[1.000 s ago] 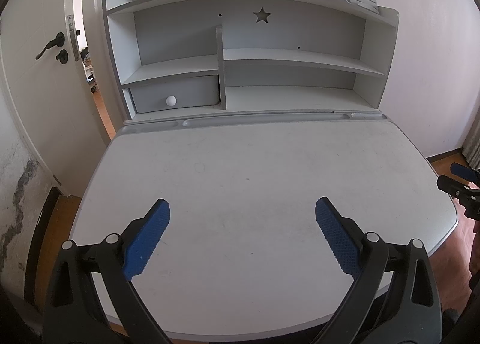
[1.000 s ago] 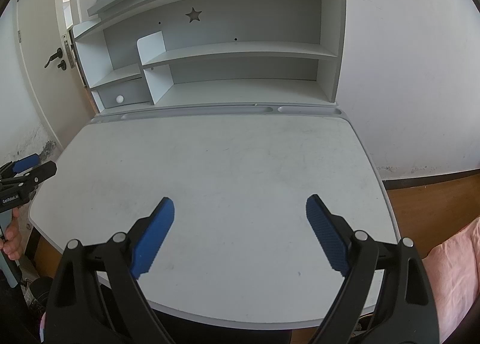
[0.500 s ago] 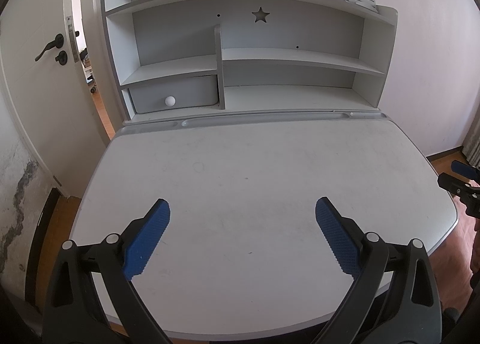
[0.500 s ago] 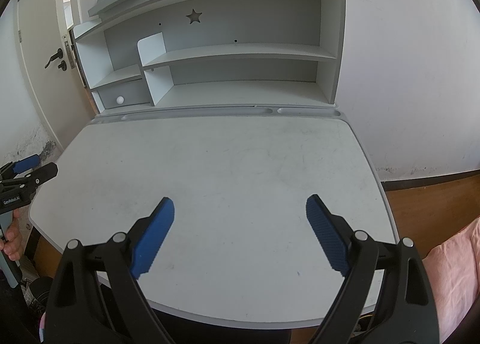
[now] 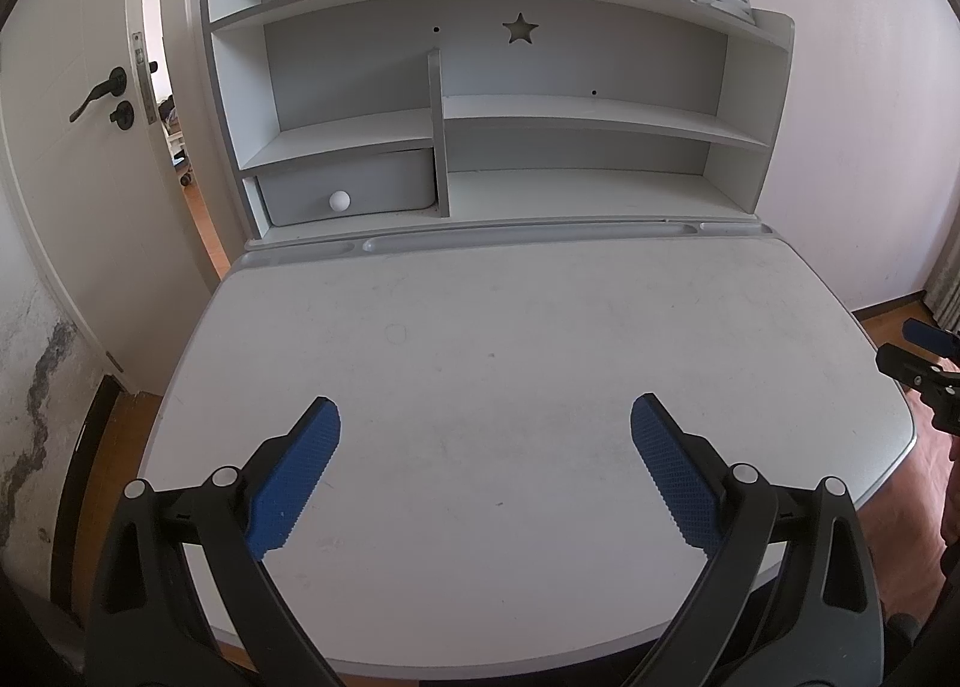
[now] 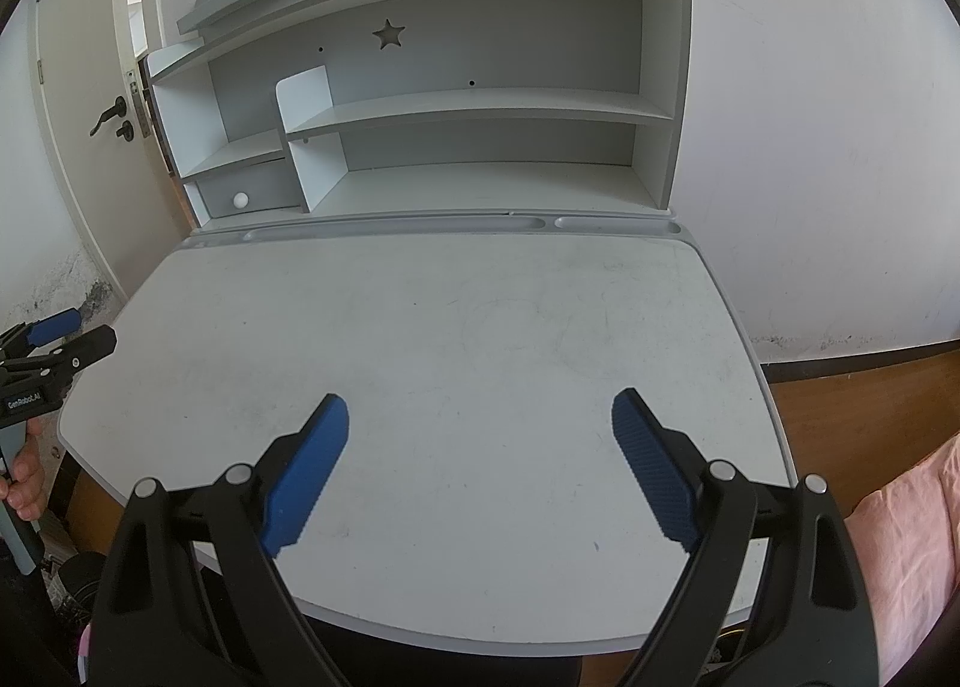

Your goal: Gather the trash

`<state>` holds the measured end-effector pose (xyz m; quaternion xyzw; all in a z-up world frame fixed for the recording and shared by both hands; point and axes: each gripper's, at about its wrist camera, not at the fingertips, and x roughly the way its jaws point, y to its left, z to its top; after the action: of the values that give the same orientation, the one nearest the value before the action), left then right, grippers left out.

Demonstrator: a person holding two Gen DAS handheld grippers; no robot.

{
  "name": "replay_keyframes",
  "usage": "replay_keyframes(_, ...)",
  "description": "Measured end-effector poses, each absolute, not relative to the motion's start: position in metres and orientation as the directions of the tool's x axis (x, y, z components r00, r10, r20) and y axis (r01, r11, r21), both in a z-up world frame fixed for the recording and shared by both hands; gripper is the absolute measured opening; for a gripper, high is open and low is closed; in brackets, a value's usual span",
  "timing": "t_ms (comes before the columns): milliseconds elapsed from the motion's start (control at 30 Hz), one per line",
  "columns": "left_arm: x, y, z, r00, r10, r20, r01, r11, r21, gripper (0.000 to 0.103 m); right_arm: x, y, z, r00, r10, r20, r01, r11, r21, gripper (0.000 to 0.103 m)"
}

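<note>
Left gripper (image 5: pixel 485 471) and right gripper (image 6: pixel 480 465), jaws apart, bodies cropped by frame edges.

I see almost no change over the last second. In the left wrist view the shelf unit (image 5: pixel 480 105) sits a touch further left in frame than it did a second ago, and the right gripper (image 5: pixel 918 363) at the right edge sits a shade lower; that slight shift had already happened by the half-second mark. In the right wrist view the left gripper (image 6: pixel 54 348) at the left edge is a hair higher against the desk (image 6: pixel 450 327) rim. Both pairs of fingers keep the same wide gap.
</note>
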<state>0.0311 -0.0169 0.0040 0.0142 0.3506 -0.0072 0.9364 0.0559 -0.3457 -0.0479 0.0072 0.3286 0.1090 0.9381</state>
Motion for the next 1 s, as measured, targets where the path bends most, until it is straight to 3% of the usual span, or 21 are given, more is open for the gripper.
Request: replay_keyframes(1000, 0.0319, -0.0191, 0.0028, 0.756, -0.008, -0.654, 0.041, 0.999, 0.036, 0.095, 0.0579, -0.3503, -0.0482, 0.761, 0.206, -0.615, -0.196, 0.977, 0.085, 0.086)
